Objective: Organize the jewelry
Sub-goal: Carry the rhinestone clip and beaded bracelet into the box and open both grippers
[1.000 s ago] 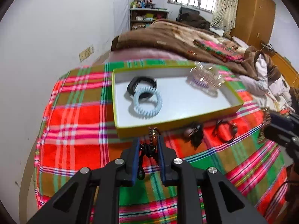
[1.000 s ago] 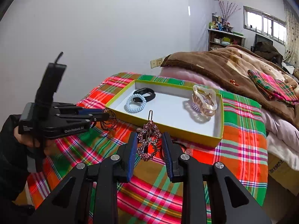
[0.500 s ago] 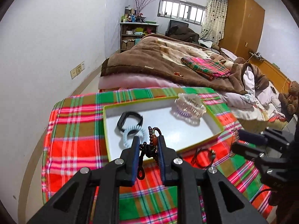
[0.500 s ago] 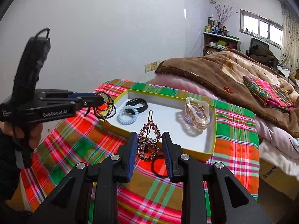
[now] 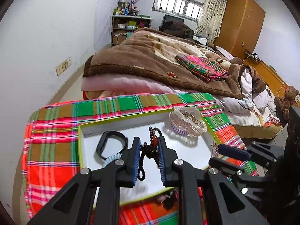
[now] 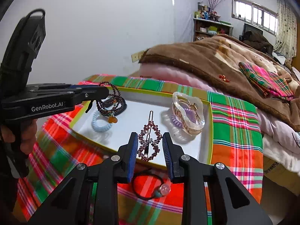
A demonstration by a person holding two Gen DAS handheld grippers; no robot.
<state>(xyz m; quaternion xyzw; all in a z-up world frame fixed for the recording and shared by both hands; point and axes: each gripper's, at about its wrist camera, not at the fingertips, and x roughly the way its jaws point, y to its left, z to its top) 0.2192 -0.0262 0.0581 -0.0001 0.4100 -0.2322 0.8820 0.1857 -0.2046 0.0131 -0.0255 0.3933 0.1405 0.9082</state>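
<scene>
A shallow yellow-rimmed white box (image 6: 210, 123) lies on a plaid cloth. My left gripper (image 5: 149, 146) is shut on a dark bead bracelet (image 5: 150, 148) with an orange pendant and holds it above the box; the bracelet also shows in the right wrist view (image 6: 108, 103). My right gripper (image 6: 150, 146) is shut on a rhinestone hair clip (image 6: 149, 142) above the box's near edge. In the box lie a black band (image 5: 110, 144), a pale blue spiral tie (image 6: 100, 123), a clear claw clip (image 6: 187, 116) and a purple spiral tie (image 6: 175, 121).
A black hair tie with a pink bead (image 6: 150, 185) lies on the plaid cloth (image 6: 236, 127) in front of the box. A bed with a brown blanket (image 5: 150, 56) is behind. A white wall (image 6: 93, 37) is on the left.
Both grippers moved forward over the box with their loads. The left gripper now holds the bracelet above the box's inside; the right gripper with the hair clip came up to the near edge.
</scene>
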